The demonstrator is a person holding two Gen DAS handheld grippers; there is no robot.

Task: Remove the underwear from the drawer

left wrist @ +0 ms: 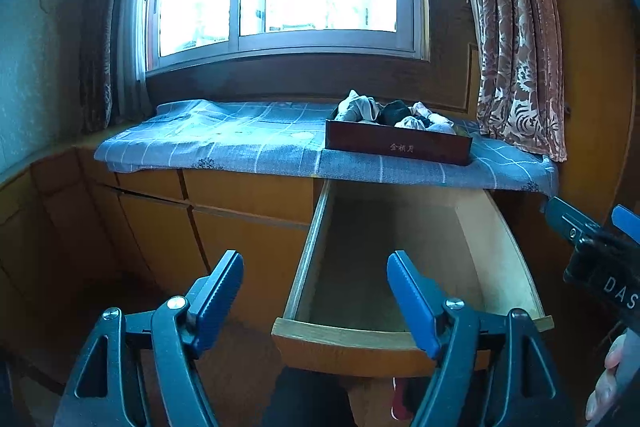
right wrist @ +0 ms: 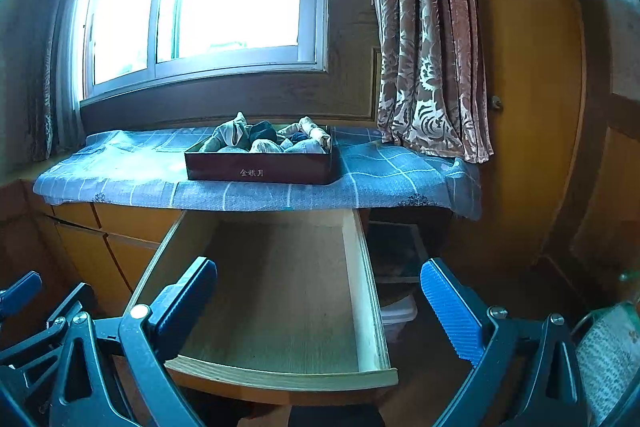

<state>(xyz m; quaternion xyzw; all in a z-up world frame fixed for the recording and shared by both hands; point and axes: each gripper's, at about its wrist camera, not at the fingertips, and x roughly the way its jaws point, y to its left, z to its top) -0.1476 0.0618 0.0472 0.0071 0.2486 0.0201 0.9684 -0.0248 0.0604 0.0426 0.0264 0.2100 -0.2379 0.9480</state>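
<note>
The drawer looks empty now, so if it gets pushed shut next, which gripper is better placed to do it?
Probably the left gripper: its open fingers straddle the left front corner of the drawer. The right gripper, also open, reaches over the right wall, partly past the drawer.

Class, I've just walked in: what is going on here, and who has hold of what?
A person holds two grippers over a pulled-out wooden drawer, which looks empty. The left gripper and right gripper are both open and hold nothing. A dark red box full of rolled underwear sits on the blue checked cloth atop the cabinet, under the window.
</note>
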